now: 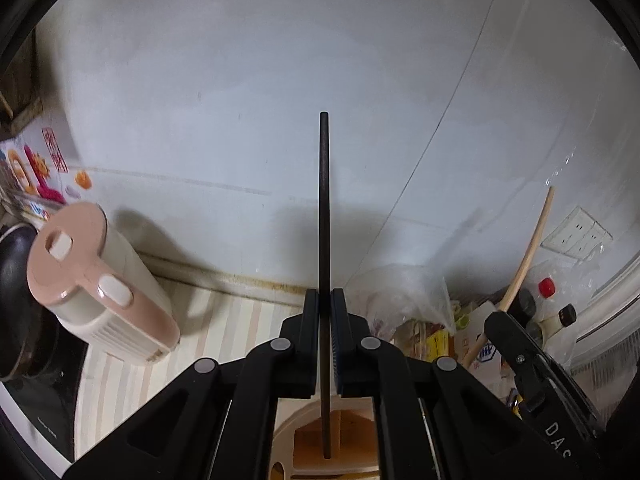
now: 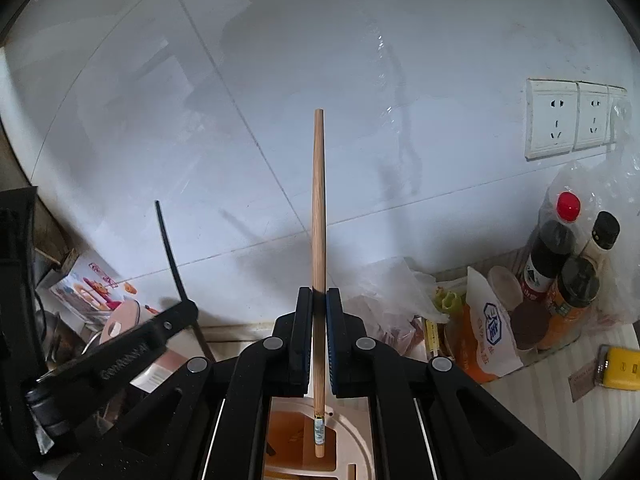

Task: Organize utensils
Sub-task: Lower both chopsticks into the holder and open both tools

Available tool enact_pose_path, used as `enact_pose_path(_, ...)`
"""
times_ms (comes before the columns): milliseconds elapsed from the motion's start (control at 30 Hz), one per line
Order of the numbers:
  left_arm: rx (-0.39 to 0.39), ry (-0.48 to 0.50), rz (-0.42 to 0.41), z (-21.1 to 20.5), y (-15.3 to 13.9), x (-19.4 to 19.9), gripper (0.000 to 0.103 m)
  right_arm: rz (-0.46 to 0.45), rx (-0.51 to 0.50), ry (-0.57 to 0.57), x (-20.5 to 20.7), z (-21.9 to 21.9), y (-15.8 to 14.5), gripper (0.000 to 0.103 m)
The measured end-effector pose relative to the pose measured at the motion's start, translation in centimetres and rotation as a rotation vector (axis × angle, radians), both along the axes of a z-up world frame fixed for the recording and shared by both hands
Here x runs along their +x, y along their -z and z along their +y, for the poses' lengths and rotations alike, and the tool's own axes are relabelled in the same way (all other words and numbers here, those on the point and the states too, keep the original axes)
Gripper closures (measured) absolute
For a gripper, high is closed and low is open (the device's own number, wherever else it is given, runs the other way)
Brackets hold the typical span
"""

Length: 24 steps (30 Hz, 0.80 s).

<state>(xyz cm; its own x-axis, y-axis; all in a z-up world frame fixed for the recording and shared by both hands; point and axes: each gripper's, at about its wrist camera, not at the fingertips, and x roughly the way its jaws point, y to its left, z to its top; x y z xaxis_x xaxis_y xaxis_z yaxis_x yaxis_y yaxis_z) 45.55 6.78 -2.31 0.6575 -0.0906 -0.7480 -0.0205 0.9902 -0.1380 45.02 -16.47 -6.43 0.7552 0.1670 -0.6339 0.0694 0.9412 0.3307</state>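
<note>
Two handheld grippers are each pinching one chopstick above a beige holder (image 2: pixel 352 432) on a kitchen counter. The left gripper (image 1: pixel 325 300) is closing its fingers tightly on a dark chopstick (image 1: pixel 324 208); the right gripper (image 2: pixel 319 298) is clamping a wooden chopstick (image 2: pixel 319 200) the same way. Both sticks are standing nearly upright, long axes running vertically, upper ends pointing at the tiled wall (image 1: pixel 240 80) and lower ends hanging just over, or perhaps just inside, the holder's compartments; contact with its floor cannot be told. To finish well, each stick probably needs lowering straight down, kept vertical, until its tip is sitting inside one slot before the fingers are loosening, one side at a time so the sticks are not colliding. A pink kettle (image 1: pixel 100 280) is lying to the left; bottles (image 2: pixel 560 264) are standing at right.
</note>
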Motion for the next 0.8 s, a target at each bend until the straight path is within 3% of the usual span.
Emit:
enact_pose_path(233, 0.0, 0.037, 0.055, 0.0, 0.7, -1.3, 0.099, 0.023, -0.02, -0.041, -0.6, 1.0, 1.2, 0.096)
enact_pose_path(367, 0.021, 0.067, 0.111, -0.3, 0.0, -2.3, 0.095, 0.119, 0.019, -0.101, -0.7, 1.2, 1.9, 0.094)
enact_pose_path(400, 0.03, 0.079, 0.114, -0.5, -0.4, -2.8, 0.094, 0.136, 0.02, -0.116, -0.9, 1.2, 1.9, 0.091)
enact_pose_path(433, 0.046, 0.078, 0.11, -0.4, -1.0, -3.6, 0.091, 0.141, 0.013, -0.124, -1.4, 1.2, 1.8, 0.077)
enact_pose_path(467, 0.057, 0.074, 0.103, -0.5, -1.3, -4.2, 0.08, 0.143, 0.01, -0.123, -1.9, 1.0, 1.6, 0.063)
enact_pose_path(500, 0.078, 0.068, 0.094, -0.4, -1.8, -5.0, 0.073, 0.141, 0.019, -0.122, -2.6, 0.7, 1.3, 0.058)
enact_pose_path(567, 0.096, 0.027, 0.072, 0.3, -2.8, -6.8, 0.028, 0.135, 0.018, -0.113, -4.1, 0.3, 0.8, 0.053)
enact_pose_path(600, 0.101, 0.013, 0.052, 0.7, -3.1, -7.8, 0.024, 0.129, 0.015, -0.103, -5.1, -0.1, 0.4, 0.052)
enact_pose_path(700, 0.137, -0.016, 0.022, 1.5, -3.5, -10.0, 0.023, 0.128, -0.016, -0.068, -7.7, -0.6, -0.6, 0.048)
enact_pose_path(800, 0.166, -0.035, 0.002, 2.3, -3.0, -12.1, 0.0, 0.14, -0.143, -0.039, -9.7, 0.0, -1.0, 0.032)
